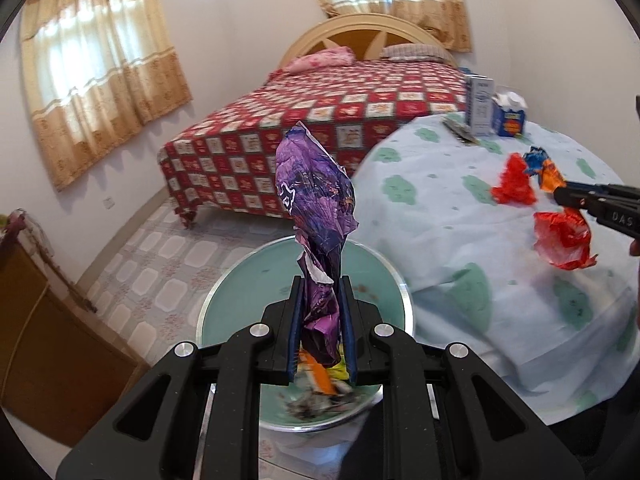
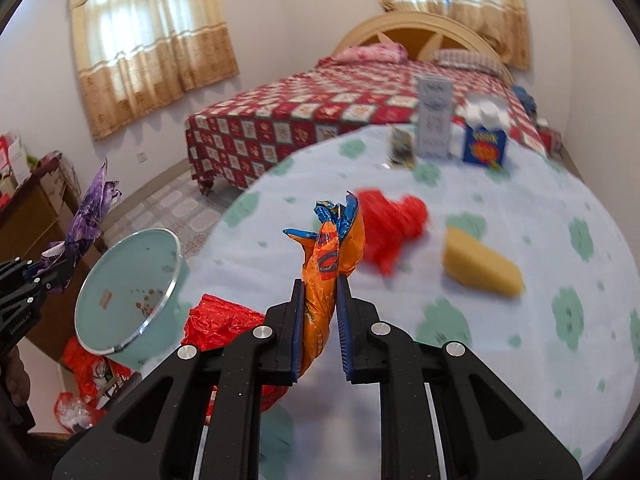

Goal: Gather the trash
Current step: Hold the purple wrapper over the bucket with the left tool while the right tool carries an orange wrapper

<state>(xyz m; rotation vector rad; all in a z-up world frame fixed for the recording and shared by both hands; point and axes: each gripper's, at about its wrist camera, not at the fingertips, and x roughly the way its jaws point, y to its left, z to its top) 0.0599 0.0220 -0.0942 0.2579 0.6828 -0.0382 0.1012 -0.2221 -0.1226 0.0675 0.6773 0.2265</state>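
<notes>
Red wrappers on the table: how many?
2: a crumpled red wrapper mid-table beyond the right gripper, and a shiny red wrapper at the near edge. Others may be hidden.

A bed in red checked cover stands against white walls, curtained windows glow, pale patterned tiles cover the floor.

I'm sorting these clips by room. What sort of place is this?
Most likely a home bedroom: a bed with a checked red cover and pillows, curtained windows, and a round table with a cloth nearby.
</notes>
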